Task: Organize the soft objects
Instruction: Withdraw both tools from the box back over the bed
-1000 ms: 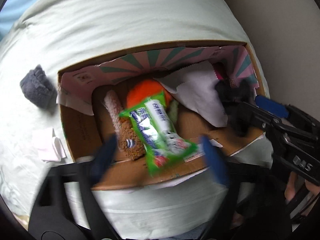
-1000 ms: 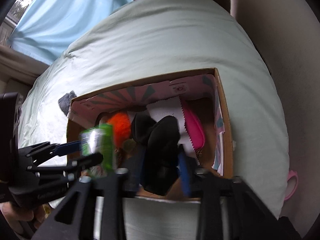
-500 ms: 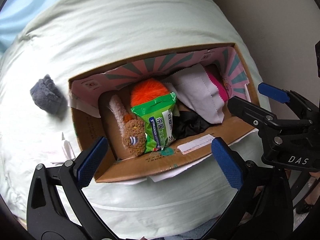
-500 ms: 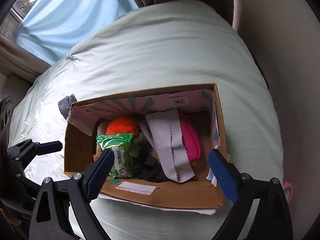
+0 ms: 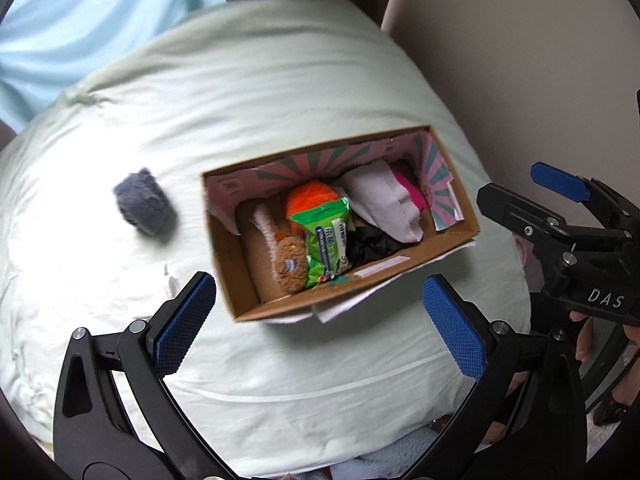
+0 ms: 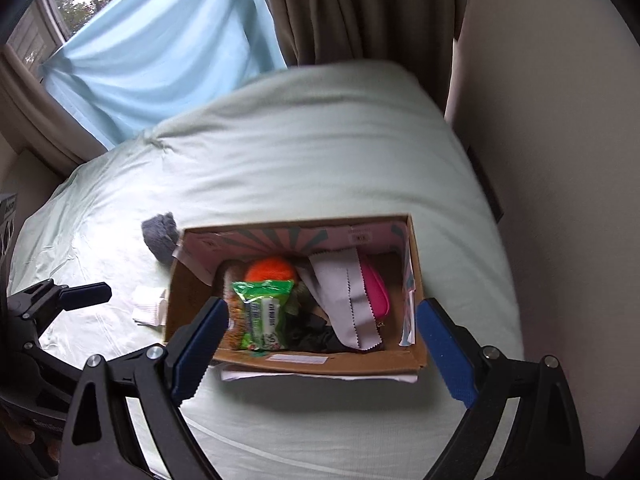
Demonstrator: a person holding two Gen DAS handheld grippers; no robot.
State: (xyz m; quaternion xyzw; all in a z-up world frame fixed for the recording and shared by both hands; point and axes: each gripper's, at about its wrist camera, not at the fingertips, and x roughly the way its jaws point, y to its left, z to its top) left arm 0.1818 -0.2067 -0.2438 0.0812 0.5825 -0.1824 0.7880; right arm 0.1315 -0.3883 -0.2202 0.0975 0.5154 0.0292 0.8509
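An open cardboard box (image 5: 236,276) (image 6: 360,364) sits on a pale green bed. Inside lie a green wipes packet (image 5: 326,240) (image 6: 262,312), an orange fluffy ball (image 5: 312,200) (image 6: 268,270), a brown plush toy (image 5: 290,268), a black cloth (image 5: 370,244) (image 6: 316,332), a white cloth (image 5: 384,200) (image 6: 344,292) and a pink pouch (image 5: 408,196) (image 6: 376,292). My left gripper (image 5: 320,324) hangs open and empty above the box's near edge. My right gripper (image 6: 322,348) is likewise open and empty over it.
A grey fuzzy sock (image 5: 144,208) (image 6: 160,236) lies on the sheet left of the box. A white folded piece (image 6: 150,306) lies nearer, by the box's left wall. A beige wall runs along the right. Curtains (image 6: 340,12) hang behind the bed.
The left gripper let the green packet drop into the box and the right one released the black cloth there. Both opened wide and rose, so the box looks smaller.
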